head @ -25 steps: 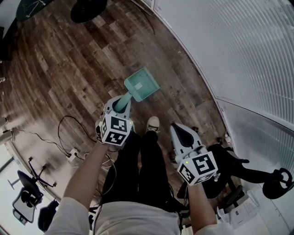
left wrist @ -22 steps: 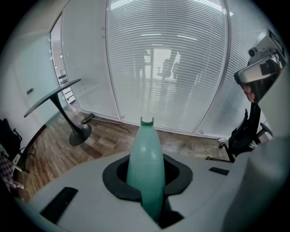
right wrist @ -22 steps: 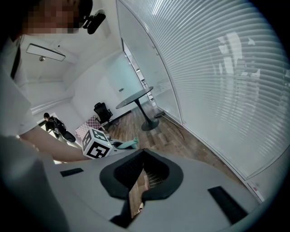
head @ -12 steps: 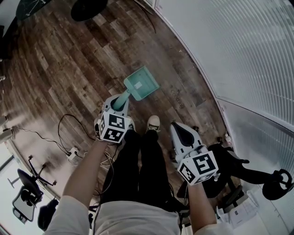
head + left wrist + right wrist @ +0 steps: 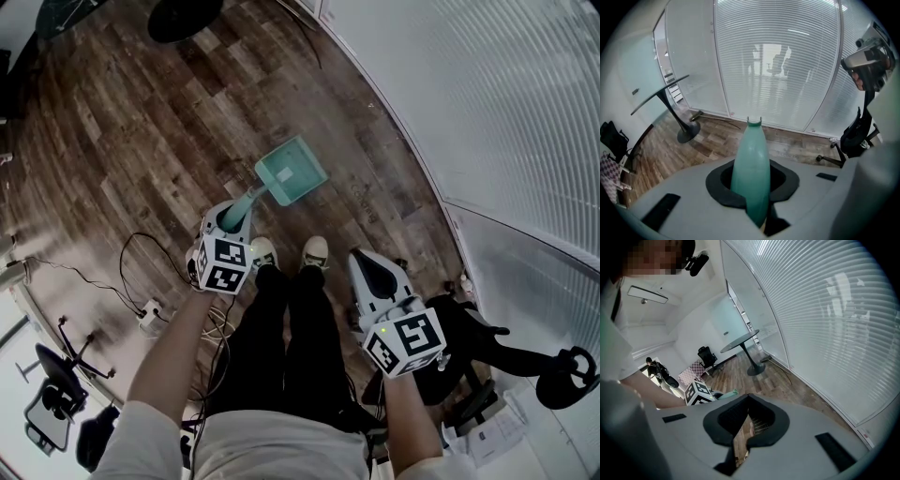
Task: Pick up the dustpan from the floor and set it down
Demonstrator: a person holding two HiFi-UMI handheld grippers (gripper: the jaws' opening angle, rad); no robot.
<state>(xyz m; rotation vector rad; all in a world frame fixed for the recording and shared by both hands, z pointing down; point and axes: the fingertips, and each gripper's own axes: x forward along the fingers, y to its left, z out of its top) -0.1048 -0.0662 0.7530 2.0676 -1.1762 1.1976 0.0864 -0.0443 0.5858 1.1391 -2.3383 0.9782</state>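
Grey right gripper up close, black pads together at the tips, nothing between. Brown wooden floor past it. On the left, cube with black-and-white squares, a bit of green plastic dustpan just beside. Far off, round dark one-legged table and black chair. White slatted blinds along the right.

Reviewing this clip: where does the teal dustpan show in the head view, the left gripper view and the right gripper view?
Head view: dustpan upper centre, handle in the left gripper.
Left gripper view: its handle fills the centre, between the jaws.
Right gripper view: only a teal sliver at lower left, beside the marker cube.
Shared landmark: the round table base, in all three.
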